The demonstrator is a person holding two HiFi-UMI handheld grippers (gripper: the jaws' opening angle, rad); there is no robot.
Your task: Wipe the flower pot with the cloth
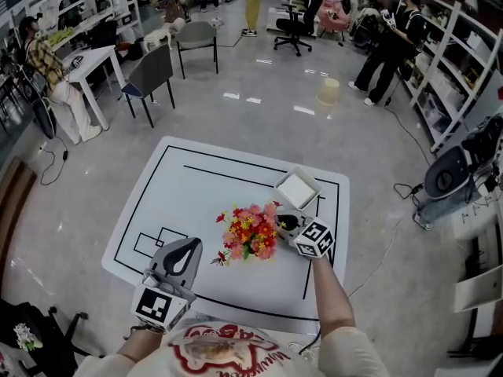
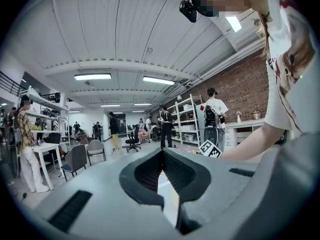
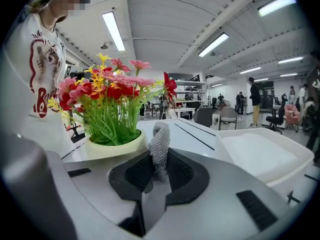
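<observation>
On the white table (image 1: 196, 183) the flower pot (image 1: 250, 234) stands near the middle, with a white tray (image 1: 297, 188) near its far right side. The right gripper (image 1: 287, 223), just beside the pot, pinches a grey cloth (image 3: 160, 141) between its jaws. The left gripper (image 1: 182, 250), over the near edge, has its jaws pressed together.

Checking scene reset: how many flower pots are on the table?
1. The flower pot stands at the middle of the table, just left of the right claw, which grips the cloth. The white tray behind holds none. None seem hidden.
</observation>
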